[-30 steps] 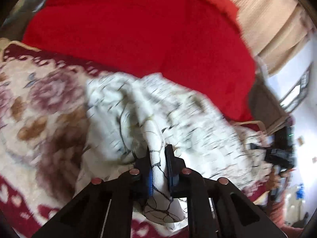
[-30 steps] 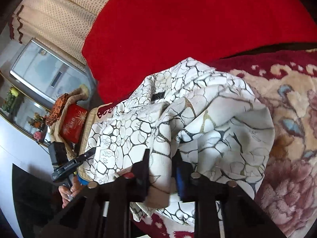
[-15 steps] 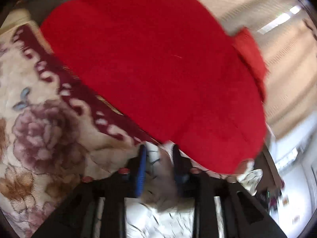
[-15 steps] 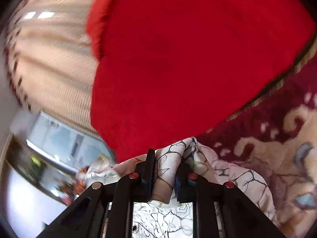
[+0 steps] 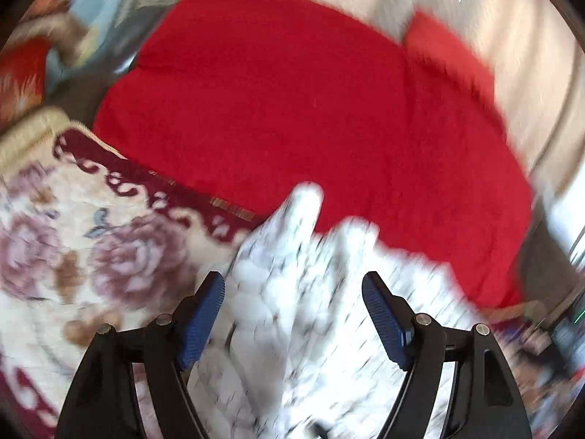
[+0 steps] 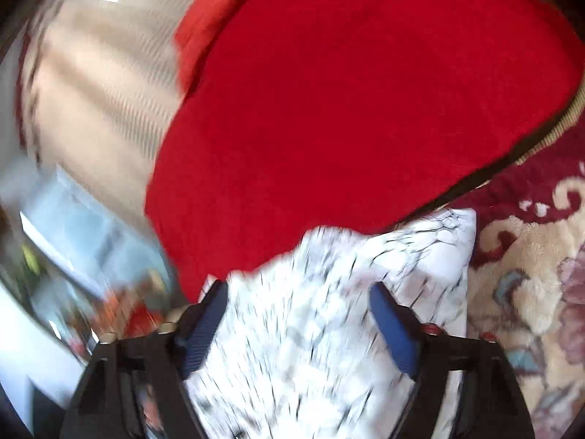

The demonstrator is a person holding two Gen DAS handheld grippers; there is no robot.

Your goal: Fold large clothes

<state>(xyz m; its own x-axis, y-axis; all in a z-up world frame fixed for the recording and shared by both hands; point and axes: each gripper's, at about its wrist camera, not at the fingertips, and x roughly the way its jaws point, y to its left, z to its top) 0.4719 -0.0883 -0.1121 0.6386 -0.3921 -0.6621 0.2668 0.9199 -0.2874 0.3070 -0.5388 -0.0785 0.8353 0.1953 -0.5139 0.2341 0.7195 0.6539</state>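
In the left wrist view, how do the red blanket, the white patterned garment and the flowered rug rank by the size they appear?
1. red blanket, clearly largest.
2. white patterned garment and flowered rug: look about alike. The garment lies nearest the camera and is blurred, so I leave them unranked.

Garment [image 5: 292, 292]: white w/ thin black crackle lines, blurred. Blanket [image 5: 299, 109] far side: solid bright red. Rug [image 5: 91, 256] under garment: cream ground, mauve-pink roses, brown and blue-grey bits, dark red border w/ cream scrolls. Curtain [image 6: 102, 73] far back: beige, fine stripes. Gripper pads [image 5: 201, 323]: blue; frames black.
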